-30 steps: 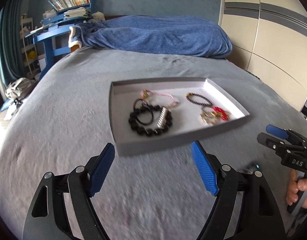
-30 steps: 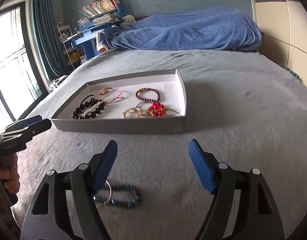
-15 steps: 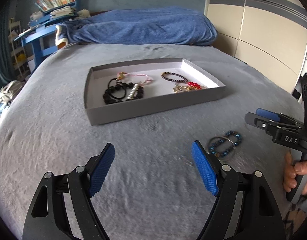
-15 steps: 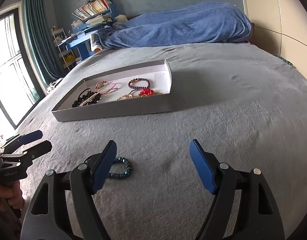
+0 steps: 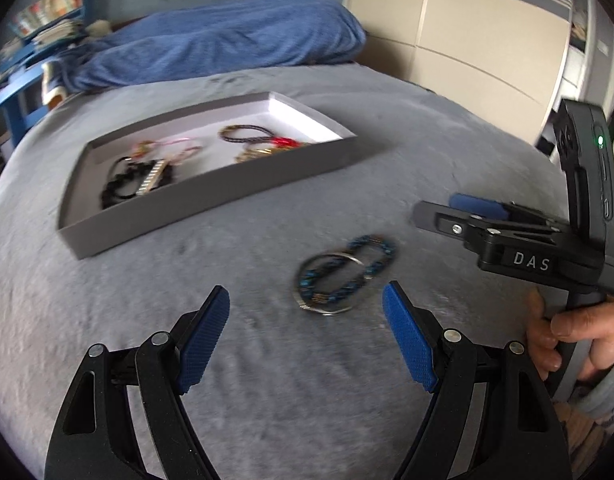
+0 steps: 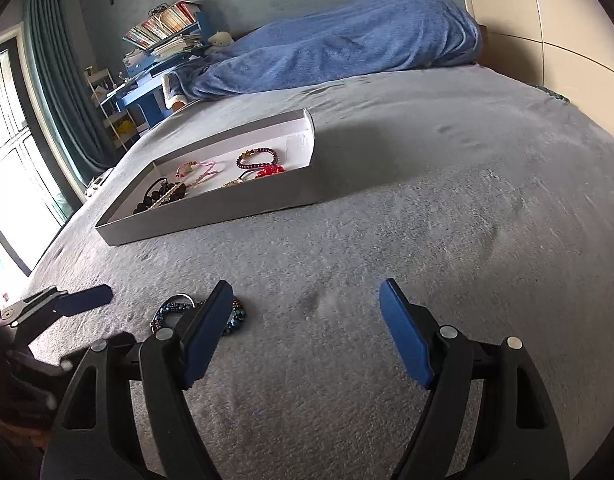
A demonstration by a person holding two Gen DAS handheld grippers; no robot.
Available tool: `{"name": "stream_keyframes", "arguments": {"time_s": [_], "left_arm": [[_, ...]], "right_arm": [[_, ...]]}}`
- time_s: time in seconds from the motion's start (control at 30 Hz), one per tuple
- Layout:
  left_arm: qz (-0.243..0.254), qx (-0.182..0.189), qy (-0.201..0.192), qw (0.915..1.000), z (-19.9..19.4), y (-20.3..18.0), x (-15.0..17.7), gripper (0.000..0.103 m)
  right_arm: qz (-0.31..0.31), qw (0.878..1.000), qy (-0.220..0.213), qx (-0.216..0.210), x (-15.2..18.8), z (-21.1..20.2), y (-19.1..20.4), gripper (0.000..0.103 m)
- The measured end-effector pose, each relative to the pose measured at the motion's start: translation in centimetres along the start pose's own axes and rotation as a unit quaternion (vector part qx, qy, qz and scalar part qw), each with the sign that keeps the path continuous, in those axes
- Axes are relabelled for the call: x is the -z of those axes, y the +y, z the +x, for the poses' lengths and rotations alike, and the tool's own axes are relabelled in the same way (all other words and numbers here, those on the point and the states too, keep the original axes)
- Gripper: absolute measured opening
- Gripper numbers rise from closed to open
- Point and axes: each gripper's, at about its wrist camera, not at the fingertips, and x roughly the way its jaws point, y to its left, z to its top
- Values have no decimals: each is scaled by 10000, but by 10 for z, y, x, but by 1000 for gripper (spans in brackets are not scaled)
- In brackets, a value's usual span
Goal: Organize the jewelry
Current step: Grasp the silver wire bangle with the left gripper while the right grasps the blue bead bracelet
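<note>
On the grey bedcover (image 5: 107, 320), left, sits a shallow grey tray (image 5: 211, 204) holding a black bead bracelet (image 5: 123, 184), pink cord, dark braided band and red-and-gold pieces. Nearer, right of the tray, lies a blue beaded bracelet (image 5: 343, 276), seemingly looped with silver rings. The left gripper (image 5: 307, 312) gapes empty just before it. The right gripper (image 6: 307, 300) spreads wide, empty.

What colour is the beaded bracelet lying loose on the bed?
Dark blue bracelet; clearest in the left wrist view.
</note>
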Motion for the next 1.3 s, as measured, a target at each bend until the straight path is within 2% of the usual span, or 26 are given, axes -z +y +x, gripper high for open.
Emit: {"name": "stream_keyframes", "arguments": {"time_s": [0.2,0.3,0.33,0.4,0.5,0.67,0.8,0.93,1.03,1.13,1.3], "left_arm": [[76,277,454,9986,29,-6,-10,79],[44,274,643,9975,37,-3,-11,62],[16,244,637,9977,37,-1,-12,50],[-56,368,603,9975,36,3,-13,50],[11,352,487,9982,28,5,-11,50],[-74,137,323,9994,9,19,-3,50],[-183,-101,359,9991,1,37,7,50],[-427,-256,406,9979,-3,60,14,50],[-531,-278,406,9974,-3,68,17,50],[-431,-370,427,9975,0,64,18,51],[-400,-398,466,9973,5,64,18,52]], "right_arm": [[52,10000,-16,-28,1,-1,-2,75],[62,10000,-2,-37,1,0,-3,75],[31,10000,9,-45,1,0,-1,75],[-35,10000,23,-52,2,0,1,75],[-162,9998,52,-85,3,1,7,75],[-460,9987,178,-127,3,6,21,75],[-689,9969,335,-183,3,13,33,69],[-820,9946,509,-380,2,21,46,69],[-970,9926,643,-353,5,27,55,68],[-994,9915,785,-286,6,33,56,61],[-876,9921,829,-350,8,35,52,36]]}}
